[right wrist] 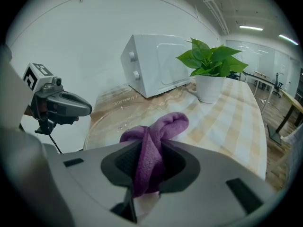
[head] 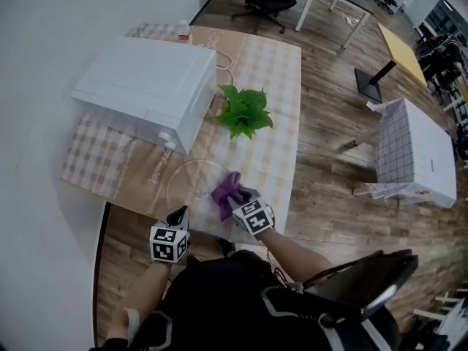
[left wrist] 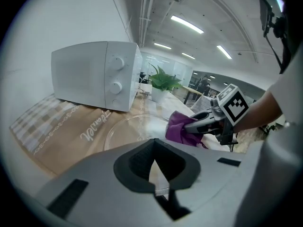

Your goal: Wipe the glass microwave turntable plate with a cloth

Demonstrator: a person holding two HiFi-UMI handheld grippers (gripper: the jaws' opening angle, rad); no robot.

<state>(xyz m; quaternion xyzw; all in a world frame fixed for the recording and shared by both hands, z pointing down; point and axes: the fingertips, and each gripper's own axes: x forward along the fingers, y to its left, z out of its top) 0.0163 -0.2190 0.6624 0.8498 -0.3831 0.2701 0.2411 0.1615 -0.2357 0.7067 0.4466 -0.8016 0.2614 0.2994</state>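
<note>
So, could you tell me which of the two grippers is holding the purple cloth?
The right gripper: the purple cloth is pinched between its jaws at the glass plate. The left gripper has no cloth.

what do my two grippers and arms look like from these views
The left gripper and right gripper have smooth grey bodies with dark-padded jaws, and each carries a white cube printed with black square markers. A thin black cable hangs from each. The person wears a black top; forearms are bare.
</note>
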